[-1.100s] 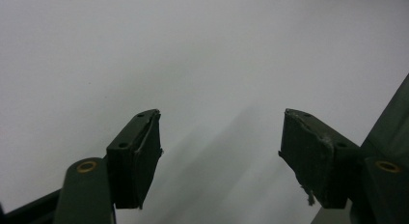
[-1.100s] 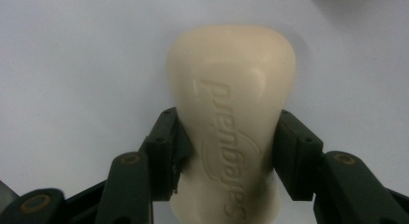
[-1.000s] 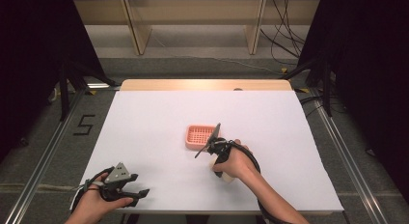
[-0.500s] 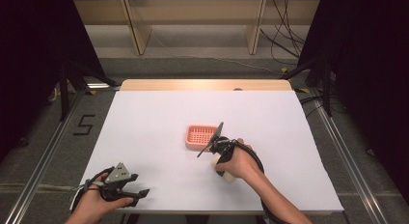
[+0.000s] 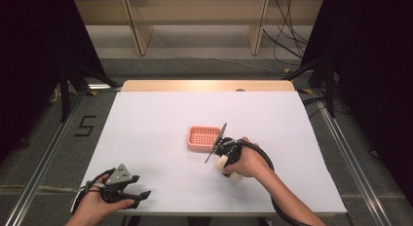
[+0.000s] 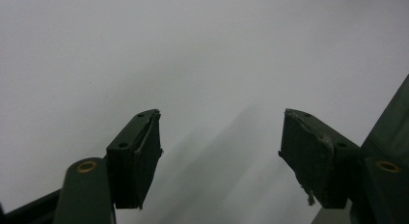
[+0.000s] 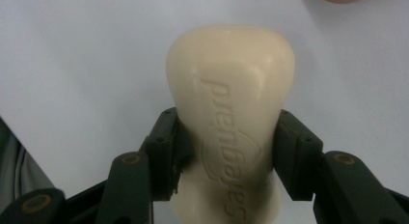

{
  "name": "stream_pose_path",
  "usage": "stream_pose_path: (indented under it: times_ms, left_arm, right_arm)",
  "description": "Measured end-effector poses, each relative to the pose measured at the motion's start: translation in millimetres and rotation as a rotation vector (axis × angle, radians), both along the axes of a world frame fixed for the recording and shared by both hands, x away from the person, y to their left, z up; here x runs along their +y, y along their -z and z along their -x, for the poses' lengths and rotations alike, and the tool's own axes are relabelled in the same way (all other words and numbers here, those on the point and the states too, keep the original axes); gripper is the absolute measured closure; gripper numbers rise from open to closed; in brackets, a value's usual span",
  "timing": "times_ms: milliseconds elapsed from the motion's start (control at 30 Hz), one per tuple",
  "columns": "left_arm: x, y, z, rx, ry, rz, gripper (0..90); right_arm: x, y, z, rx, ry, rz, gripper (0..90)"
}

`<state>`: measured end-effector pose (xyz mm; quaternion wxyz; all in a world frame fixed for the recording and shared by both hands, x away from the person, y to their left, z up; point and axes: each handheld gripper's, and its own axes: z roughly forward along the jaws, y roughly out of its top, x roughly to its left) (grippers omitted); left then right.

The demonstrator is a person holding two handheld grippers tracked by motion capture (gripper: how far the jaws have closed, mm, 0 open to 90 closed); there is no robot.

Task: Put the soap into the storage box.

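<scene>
Since a second back, the right gripper had drifted a bit toward the near edge of the white table, away from the pink basket, which looked empty. Its fingers pinched a cream soap bar by the sides. Left gripper sat near the table's front-left corner, fingers spread apart, nothing between them.

The right hand reaches from the bottom edge toward the table's middle, forearm angled up and left, its cable looping round the wrist. The right gripper has both jaws pressed against the sides of a cream bar of soap. The left hand rests low at the near left corner; the left gripper has its jaws wide apart with nothing between them.
</scene>
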<state>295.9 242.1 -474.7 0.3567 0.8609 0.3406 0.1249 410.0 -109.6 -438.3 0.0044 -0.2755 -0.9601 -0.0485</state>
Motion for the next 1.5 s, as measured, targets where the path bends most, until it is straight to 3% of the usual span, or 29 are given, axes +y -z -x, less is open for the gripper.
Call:
stream_pose_path:
  times_ms: [67,167,200,233,267,333,367,400,500,533,567,600,633,667,700,733,833,933,1333,1400,1500]
  left_arm:
    - [0.0,0.0,0.0,-0.001,0.0,0.001,30.3]
    - [-0.1,0.2,0.0,0.0,-0.001,0.0,30.3]
    - [-0.1,0.3,0.0,0.001,0.001,0.001,30.3]
    - [-0.1,0.3,0.0,0.001,0.001,0.001,30.3]
    - [-0.2,0.3,0.0,0.003,0.0,0.0,30.3]
    - [0.1,0.4,-0.9,-0.006,0.001,-0.006,30.3]
    - [-1.0,1.1,0.5,0.012,-0.02,0.007,30.3]
    - [0.3,0.4,-1.4,-0.01,0.007,-0.012,30.3]
    - [-0.4,0.5,-0.1,0.002,-0.001,0.0,30.3]
    - [0.1,0.7,-1.2,-0.011,0.003,-0.01,30.3]
    - [0.0,0.6,-0.7,-0.006,-0.001,-0.007,30.3]
    - [-1.0,1.3,0.8,0.013,-0.019,0.01,30.3]
    - [-0.9,1.2,0.9,0.015,-0.017,0.013,30.3]
    - [-0.4,1.0,0.6,0.012,-0.017,0.004,30.3]
    - [-0.3,1.0,0.5,0.011,-0.017,0.004,30.3]
    - [-0.3,1.0,0.5,0.011,-0.017,0.004,30.3]
    - [-0.4,0.9,0.5,0.011,-0.016,0.004,30.3]
    - [0.3,0.3,-0.7,-0.007,0.003,-0.007,30.3]
    - [0.4,0.1,-0.6,-0.009,0.006,-0.006,30.3]
    - [0.5,0.0,-1.1,-0.011,0.009,-0.01,30.3]
    - [0.4,0.2,-1.1,-0.01,0.009,-0.01,30.2]
  right_arm:
    - [-1.0,-1.0,1.2,0.01,0.004,-0.013,50.5]
    - [-6.0,-2.1,-1.0,0.014,-0.057,-0.025,50.5]
    - [-9.1,-3.4,0.2,-0.015,-0.13,-0.016,50.5]
    - [-9.1,-3.4,0.2,-0.015,-0.13,-0.016,50.5]
    - [-11.3,-2.9,0.5,-0.017,-0.219,-0.036,50.5]
    - [-10.9,-5.1,6.0,-0.008,-0.298,-0.011,50.5]
    - [-10.9,-5.1,6.0,-0.008,-0.298,-0.011,50.5]
    - [-10.2,-5.0,8.7,-0.014,-0.365,-0.022,50.5]
    - [-8.9,-6.9,11.6,-0.033,-0.369,-0.033,50.5]
    - [-9.8,-7.0,9.2,-0.055,-0.416,-0.025,50.5]
    - [-8.6,-6.8,10.0,-0.057,-0.426,-0.036,50.5]
    - [-9.0,-7.7,11.0,-0.06,-0.41,-0.012,50.5]
    - [-8.9,-6.8,8.8,-0.068,-0.451,-0.017,50.5]
    - [-9.3,-7.6,10.5,-0.068,-0.418,-0.007,50.5]
    - [-9.6,-7.1,8.0,-0.074,-0.453,-0.013,50.5]
    - [-10.0,-7.8,9.1,-0.066,-0.424,-0.009,50.5]
    - [-10.6,-8.2,6.1,-0.072,-0.453,-0.003,50.5]
    - [-11.3,-9.3,6.2,-0.064,-0.424,0.0,50.5]
    - [-14.2,-10.1,-2.0,-0.06,-0.424,-0.01,50.5]
    - [-13.5,-12.9,1.1,-0.032,-0.363,0.018,50.5]
    - [-13.6,-13.4,0.6,-0.034,-0.359,0.022,50.5]
